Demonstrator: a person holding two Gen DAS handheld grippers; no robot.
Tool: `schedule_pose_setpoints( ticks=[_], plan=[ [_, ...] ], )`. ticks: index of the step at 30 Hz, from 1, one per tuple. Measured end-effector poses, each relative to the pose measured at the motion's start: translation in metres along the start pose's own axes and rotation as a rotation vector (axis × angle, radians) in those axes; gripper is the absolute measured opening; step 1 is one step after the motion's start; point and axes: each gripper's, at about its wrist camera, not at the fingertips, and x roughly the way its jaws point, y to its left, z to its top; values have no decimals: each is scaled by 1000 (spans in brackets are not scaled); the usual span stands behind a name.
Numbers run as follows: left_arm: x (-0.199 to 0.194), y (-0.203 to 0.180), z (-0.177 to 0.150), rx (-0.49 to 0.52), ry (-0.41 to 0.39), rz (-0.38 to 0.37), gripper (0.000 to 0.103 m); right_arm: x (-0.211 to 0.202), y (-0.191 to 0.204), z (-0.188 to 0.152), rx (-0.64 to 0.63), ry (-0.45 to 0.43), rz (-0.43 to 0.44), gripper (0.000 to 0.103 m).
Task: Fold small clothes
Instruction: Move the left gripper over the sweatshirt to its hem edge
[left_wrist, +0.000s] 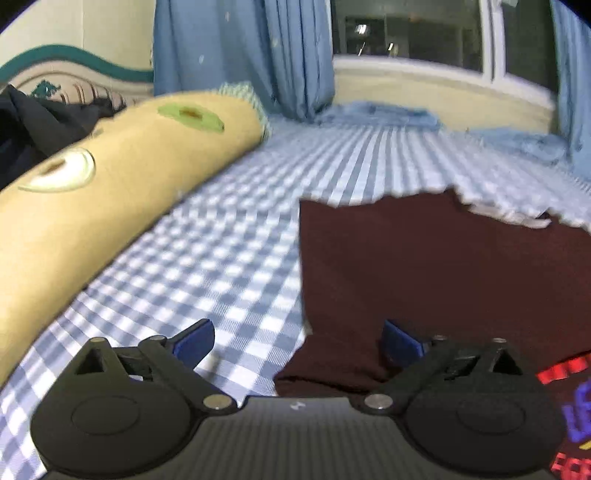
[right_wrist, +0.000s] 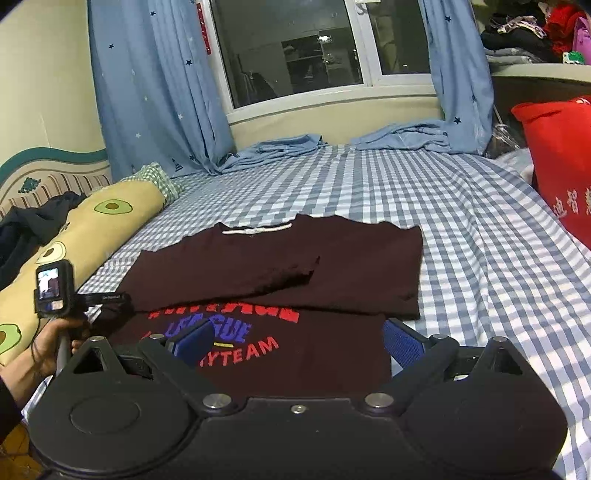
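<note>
Through the left wrist camera I see my left hand-held gripper (left_wrist: 297, 341) with its blue pads spread wide and nothing between them, hovering over the left edge of the dark maroon T-shirt (left_wrist: 443, 266), which lies on the blue checked bedsheet (left_wrist: 221, 240) beside an avocado-print bolster pillow (left_wrist: 110, 177). Through the right wrist camera my right hand-held gripper (right_wrist: 297, 341) is likewise apart and empty above the shirt's printed lower part, the shirt lies flat mid-bed with its sleeve folded across the chest, and a hand (right_wrist: 48, 343) at the left holds the other gripper.
</note>
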Motion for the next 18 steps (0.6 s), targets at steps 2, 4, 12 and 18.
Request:
schedule_pose_setpoints(
  ticks=[2, 4, 12, 18],
  plan=[
    [-23, 5, 6, 8, -47, -18, 101, 4, 3, 4, -7, -2, -7, 98],
    [-44, 12, 9, 21, -91, -33, 102, 7, 6, 7, -12, -5, -5, 98],
    [-137, 48, -11, 80, -153, -80, 102, 13, 19, -9, -12, 23, 49, 99],
    [-177, 44, -48, 139, -84, -83, 102, 5, 30, -32, -32, 70, 61, 99]
  ],
)
